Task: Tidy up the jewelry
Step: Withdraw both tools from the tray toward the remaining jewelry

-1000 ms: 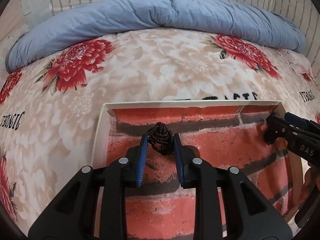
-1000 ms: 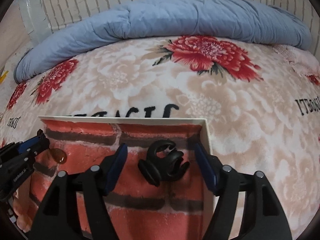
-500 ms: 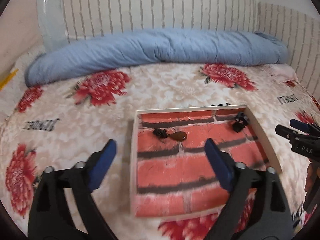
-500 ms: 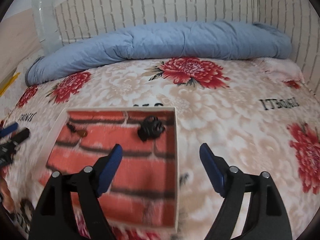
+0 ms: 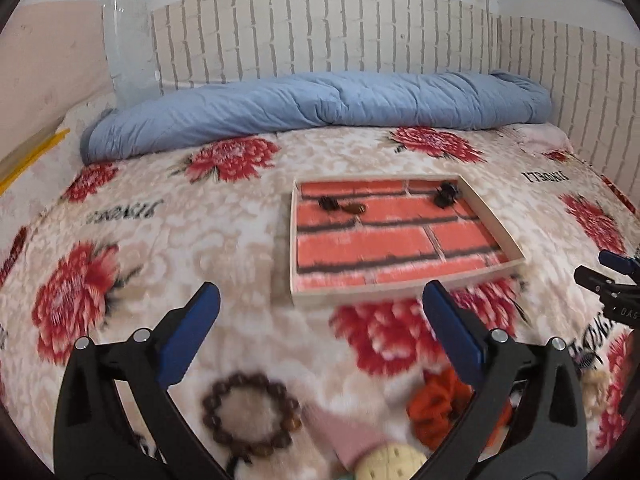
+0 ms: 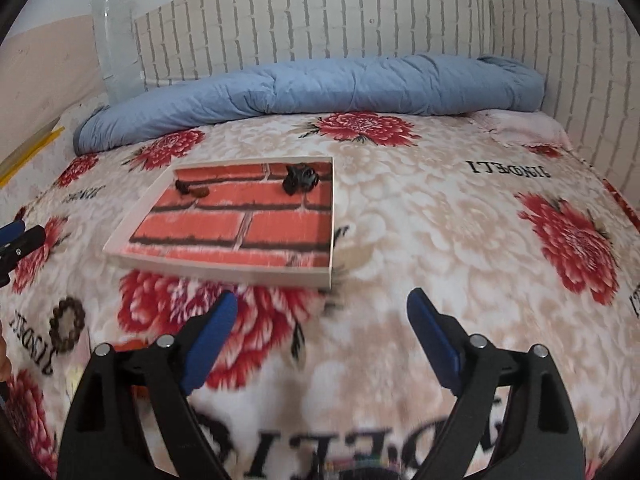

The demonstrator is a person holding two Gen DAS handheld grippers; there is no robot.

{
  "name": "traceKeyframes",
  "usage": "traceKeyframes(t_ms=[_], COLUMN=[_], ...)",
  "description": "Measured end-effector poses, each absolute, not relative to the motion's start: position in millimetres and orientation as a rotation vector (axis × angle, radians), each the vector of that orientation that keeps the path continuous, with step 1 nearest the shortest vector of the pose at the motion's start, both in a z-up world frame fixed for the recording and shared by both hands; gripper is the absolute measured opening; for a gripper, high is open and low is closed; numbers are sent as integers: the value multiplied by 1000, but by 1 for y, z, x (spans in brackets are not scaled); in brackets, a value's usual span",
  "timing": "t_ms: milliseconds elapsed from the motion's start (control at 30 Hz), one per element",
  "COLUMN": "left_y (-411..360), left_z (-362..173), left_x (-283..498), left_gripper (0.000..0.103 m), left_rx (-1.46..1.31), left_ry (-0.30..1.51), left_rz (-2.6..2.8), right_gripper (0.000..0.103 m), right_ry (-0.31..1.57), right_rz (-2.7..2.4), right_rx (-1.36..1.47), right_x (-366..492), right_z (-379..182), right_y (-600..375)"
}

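We are holding our left claw [image 5: 320,316] spread wide and empty above the floral blanket [image 5: 224,240] covering the bed, and our right claw [image 6: 322,320] is gaping just as wide, gripping nothing. Ahead of both is sitting a shallow tray [image 5: 404,290] lined with a red brick print. Three pieces are lying along its far edge: a small dark braided piece [image 5: 327,203] touching an amber bead [image 5: 356,209] toward the left, and a black hair claw clip [image 5: 446,194] well apart from them near the far right corner. Seen from the right wrist, the same tray [image 6: 224,268] is lying to the left of that claw, with the black clip [image 6: 300,178] near its far right corner.

On the blanket close below our left claw, a brown beaded bracelet [image 5: 218,428] is lying outside the tray, and an orange scrunchie [image 5: 436,408] is sitting partly behind the claw's right finger. A rolled blue quilt [image 5: 320,104] is stretching along the head of the bed.
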State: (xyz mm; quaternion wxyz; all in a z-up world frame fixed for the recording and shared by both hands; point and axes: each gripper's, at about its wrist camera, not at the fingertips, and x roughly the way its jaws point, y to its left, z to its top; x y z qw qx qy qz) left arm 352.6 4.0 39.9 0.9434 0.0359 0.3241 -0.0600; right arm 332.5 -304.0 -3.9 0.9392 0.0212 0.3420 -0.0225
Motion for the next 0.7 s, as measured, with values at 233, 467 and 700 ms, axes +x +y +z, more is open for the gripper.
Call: traceKeyframes(t_ms=[233, 467, 700], left_y=[13, 15, 7], left_z=[21, -2, -32], left_x=[315, 295, 282], left_gripper=[98, 98, 98], left_rx=[45, 14, 20], left_ry=[691, 752, 800], left_rz=[-128, -141, -152], right_gripper=[85, 85, 84], right_ry=[711, 744, 770], right_rz=[-59, -54, -44], right_rx=[32, 13, -3], right_x=[297, 282, 273], right_z=[-19, -41, -56], right_y=[-293, -276, -264])
